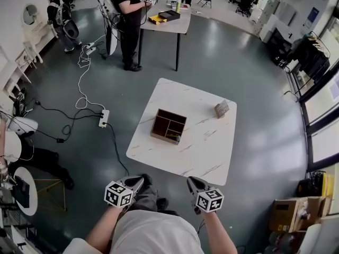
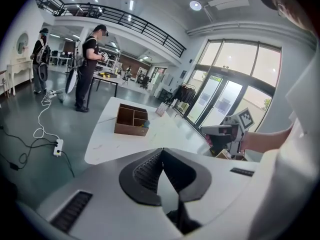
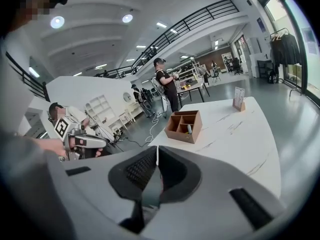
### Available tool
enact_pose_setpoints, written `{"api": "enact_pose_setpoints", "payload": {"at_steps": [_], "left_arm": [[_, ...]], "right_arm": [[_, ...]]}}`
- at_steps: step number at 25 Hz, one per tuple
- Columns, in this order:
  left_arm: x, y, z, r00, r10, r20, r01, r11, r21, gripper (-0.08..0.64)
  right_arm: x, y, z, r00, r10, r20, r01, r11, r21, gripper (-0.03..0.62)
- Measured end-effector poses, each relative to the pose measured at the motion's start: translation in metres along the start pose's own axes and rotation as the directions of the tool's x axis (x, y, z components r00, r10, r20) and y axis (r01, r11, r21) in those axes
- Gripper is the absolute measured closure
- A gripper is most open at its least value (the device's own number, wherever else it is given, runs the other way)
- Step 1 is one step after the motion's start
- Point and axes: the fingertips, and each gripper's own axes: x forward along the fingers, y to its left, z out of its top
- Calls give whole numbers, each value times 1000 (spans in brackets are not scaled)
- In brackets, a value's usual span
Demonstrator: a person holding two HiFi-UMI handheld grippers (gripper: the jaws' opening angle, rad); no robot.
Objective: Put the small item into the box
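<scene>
Left gripper (image 1: 139, 180) and right gripper (image 1: 192, 182): jaws clenched, empty, short of the table (image 1: 206, 152). Small item (image 1: 176, 138) lies in the box (image 1: 159, 135), 4 o'clock compartment, shape indistinct. Card stand (image 1: 222, 108) at 2 o'clock of box

Open-plan lab hall, polished grey floor (image 1: 254, 115), mezzanine railing (image 2: 125, 16), glass entrance doors (image 2: 225, 101), floor power strip (image 1: 104, 118), far work table (image 1: 183, 25)

Saw a small sign holder (image 1: 221, 108) upright on the marble desk (image 1: 206, 152), near its far right corner; a power strip (image 1: 104, 118) on the floor (image 1: 249, 62); a person in black (image 1: 127, 20) beyond.
</scene>
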Motion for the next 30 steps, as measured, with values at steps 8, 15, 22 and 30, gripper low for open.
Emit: {"api": "enact_pose_setpoints", "payload": {"at_steps": [8, 15, 22, 30], "left_arm": [[-37, -18, -15, 999, 28, 36, -28, 1000, -15, 546], [-55, -18, -9, 998, 34, 58, -33, 999, -9, 546], [-64, -9, 2, 998, 18, 60, -18, 1000, 11, 546], [-75, 11, 6, 998, -10, 63, 8, 1000, 30, 546]], "right_arm": [[-46, 18, 0, 999, 4, 46, -4, 1000, 15, 561], [-57, 31, 3, 999, -20, 38, 21, 999, -33, 561], [-55, 43, 24, 996, -32, 80, 35, 998, -47, 560], [-49, 62, 37, 989, -47, 143, 57, 996, -67, 561]]}}
